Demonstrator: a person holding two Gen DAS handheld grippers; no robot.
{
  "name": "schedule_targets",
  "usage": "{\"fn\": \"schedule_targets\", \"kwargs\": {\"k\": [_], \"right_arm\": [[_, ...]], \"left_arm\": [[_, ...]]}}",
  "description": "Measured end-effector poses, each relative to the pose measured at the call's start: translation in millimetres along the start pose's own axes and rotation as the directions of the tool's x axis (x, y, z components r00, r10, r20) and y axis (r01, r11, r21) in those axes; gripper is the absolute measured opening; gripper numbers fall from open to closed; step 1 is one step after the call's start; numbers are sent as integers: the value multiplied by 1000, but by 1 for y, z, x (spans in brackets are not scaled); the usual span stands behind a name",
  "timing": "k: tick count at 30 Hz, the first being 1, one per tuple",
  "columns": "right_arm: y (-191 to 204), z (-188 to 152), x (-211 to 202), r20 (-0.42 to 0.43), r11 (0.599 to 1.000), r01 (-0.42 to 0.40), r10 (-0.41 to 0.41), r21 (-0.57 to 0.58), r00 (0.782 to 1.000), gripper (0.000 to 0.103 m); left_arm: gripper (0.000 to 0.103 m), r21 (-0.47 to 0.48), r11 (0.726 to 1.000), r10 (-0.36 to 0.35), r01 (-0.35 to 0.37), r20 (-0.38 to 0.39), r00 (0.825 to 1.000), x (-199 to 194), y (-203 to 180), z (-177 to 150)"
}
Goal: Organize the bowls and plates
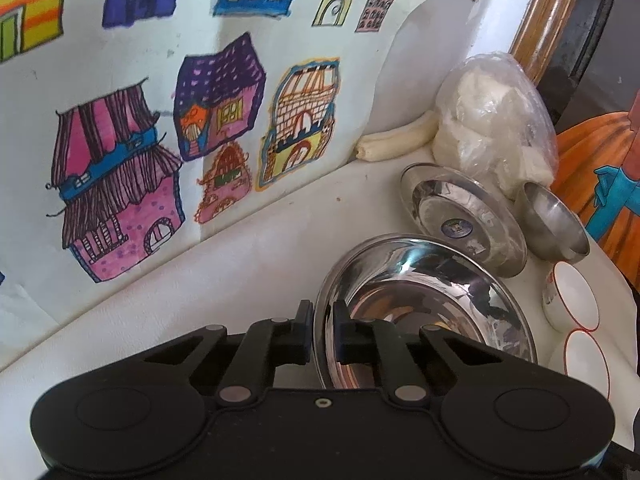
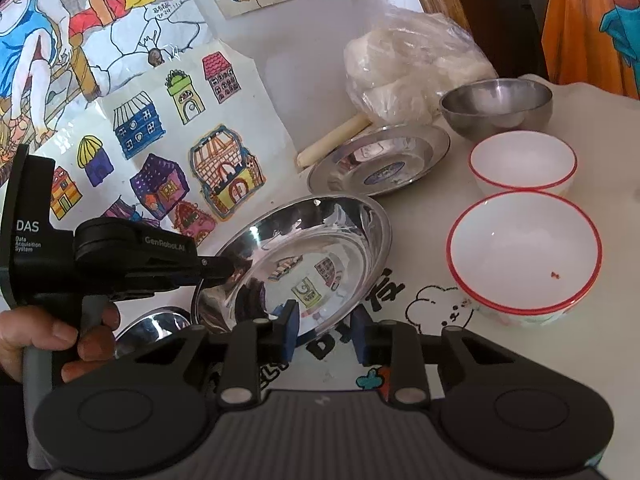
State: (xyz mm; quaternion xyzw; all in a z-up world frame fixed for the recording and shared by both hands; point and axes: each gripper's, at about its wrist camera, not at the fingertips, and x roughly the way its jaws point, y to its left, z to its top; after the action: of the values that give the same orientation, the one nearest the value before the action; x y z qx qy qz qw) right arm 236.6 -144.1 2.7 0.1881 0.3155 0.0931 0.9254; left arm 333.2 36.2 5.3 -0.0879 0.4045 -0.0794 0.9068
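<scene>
Bowls [image 2: 524, 254] — two white, one steel [image 2: 496, 106]; steel plates [image 2: 296, 268] — two.

- Silver, mirror-bright metal is seen on the tilted steel plate [image 2: 296, 264].
- White with a red rim is shown by the two bowls [image 2: 524, 252].
- Pink, purple and blue houses are drawn on the white paper [image 1: 120, 184].
- Black is worn by the grippers.
</scene>
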Motion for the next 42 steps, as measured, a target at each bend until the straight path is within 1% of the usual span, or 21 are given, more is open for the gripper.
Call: {"fn": "schedule_targets", "kwargs": {"k": [8,15,22,26,30,33,36,42], "right_arm": [[6,2,-17,49,1000,-8,10,-28,999,31],[19,1,-29,58,997,-48,51,-61,997,31],[45,-10,-36,28,986,-104,108,-131,994,31],[63,-19,-37,-5,972,-143,145,-184,989,31],[77,-30,-37,-45,958,-178,173,-223,984,31],[86,-37,-36,-69,948,-198,187,-247,980,31],[92,-42,-35,-86,941,-210,194,-264,977,31],[97,-47,-37,-99,935,-209,188,-287,977,31]], "left_arm": [[10,3,1000,-13,12,50,999,-26,-3,1],[10,1,1000,18,-18,82,996,-55,8,-9],[10,-52,998,46,-41,95,994,-90,39,-30],[10,-76,994,83,-75,97,992,-109,59,-47],[10,-95,989,121,-114,75,990,-120,78,-64],[11,-95,986,146,-139,63,987,-126,86,-75],[11,-93,983,168,-161,70,983,-132,90,-80],[12,-84,981,182,-177,58,982,-135,93,-85]]}}
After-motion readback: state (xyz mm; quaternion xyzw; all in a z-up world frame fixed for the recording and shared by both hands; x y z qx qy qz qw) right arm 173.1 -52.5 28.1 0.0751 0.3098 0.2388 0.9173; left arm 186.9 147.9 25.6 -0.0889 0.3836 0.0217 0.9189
